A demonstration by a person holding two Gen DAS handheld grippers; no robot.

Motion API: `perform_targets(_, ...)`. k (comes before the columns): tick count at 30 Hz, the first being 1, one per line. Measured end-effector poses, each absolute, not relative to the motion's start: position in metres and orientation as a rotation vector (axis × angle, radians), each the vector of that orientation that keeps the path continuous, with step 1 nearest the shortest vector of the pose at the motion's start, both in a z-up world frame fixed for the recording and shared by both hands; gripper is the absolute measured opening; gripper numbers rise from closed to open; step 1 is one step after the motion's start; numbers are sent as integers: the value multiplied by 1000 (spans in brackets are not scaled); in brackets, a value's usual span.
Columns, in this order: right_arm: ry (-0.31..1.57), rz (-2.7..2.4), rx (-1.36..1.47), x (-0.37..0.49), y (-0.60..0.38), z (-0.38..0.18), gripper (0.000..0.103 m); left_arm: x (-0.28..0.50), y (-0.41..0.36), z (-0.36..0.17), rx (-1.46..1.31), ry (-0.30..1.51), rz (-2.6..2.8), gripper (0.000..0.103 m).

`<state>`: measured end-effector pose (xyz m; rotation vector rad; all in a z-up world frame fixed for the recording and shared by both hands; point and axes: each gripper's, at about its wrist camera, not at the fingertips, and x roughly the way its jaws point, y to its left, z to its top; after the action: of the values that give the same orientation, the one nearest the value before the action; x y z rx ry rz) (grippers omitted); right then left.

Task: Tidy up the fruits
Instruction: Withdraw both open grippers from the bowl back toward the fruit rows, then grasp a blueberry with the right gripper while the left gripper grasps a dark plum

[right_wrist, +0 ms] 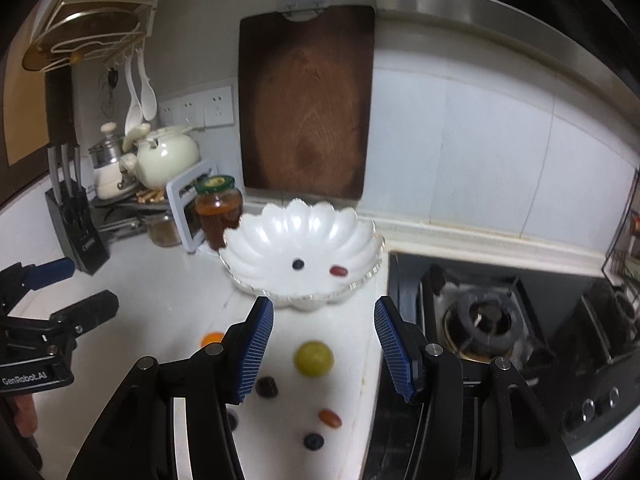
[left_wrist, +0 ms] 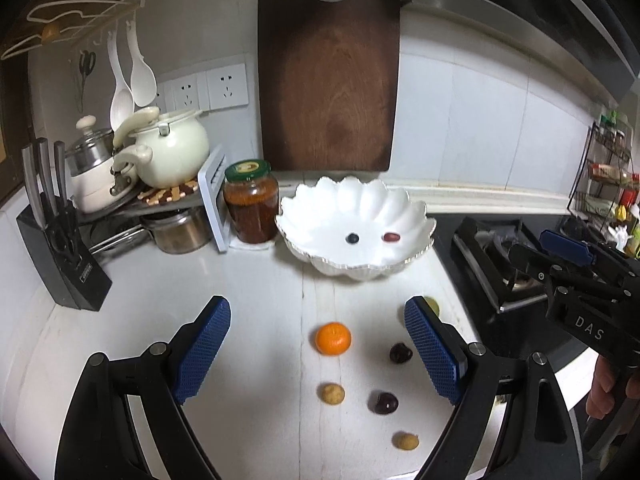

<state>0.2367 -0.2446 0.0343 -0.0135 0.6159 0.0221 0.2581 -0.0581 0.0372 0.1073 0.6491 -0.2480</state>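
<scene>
Two small fruits already lie in the white scalloped bowl (left_wrist: 356, 224): a blueberry (left_wrist: 352, 237) and a red grape (left_wrist: 391, 237). The bowl stands on the white bench (left_wrist: 256, 320), just in front of the wooden cutting board (left_wrist: 328, 80) leaning on the wall.

The left gripper (left_wrist: 318, 350) hangs in front of the bowl with its jaws wide and nothing between the pads. Its camera shows an orange mandarin (left_wrist: 333, 338), two dark cherries (left_wrist: 401, 353) and two small tan fruits (left_wrist: 331, 393) on the bench in front of the bowl.

The right gripper (right_wrist: 324, 354) is held at a narrower gap, also empty. Only its camera shows clearly a green round fruit (right_wrist: 313, 358), a second red grape (right_wrist: 330, 418) and a second blueberry (right_wrist: 313, 441) loose on the bench in front of the bowl, and the gas burner (right_wrist: 480, 320) to the bowl's right.
</scene>
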Motion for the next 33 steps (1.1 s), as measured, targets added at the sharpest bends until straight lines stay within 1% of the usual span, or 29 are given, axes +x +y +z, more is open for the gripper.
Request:
perform_targets(22,781,18,9,220,-255,-23,54,246,-65,-21,105,831,-276,89)
perform_targets(26,824,33,20,220,-256,-35,54,246,-70,-30,113,855,-293,87)
perform_targets(27,831,37,21,219,-256,-37,54,246,-71,-32,112,862,-302,84)
perform_targets(29,849,43,25,218,-256,-42,54,246,-74,-37,111,876,-319,83)
perform_targets(33,879,59,35,217,-258,-53,54,246,-79,-48,112,902,-348,77)
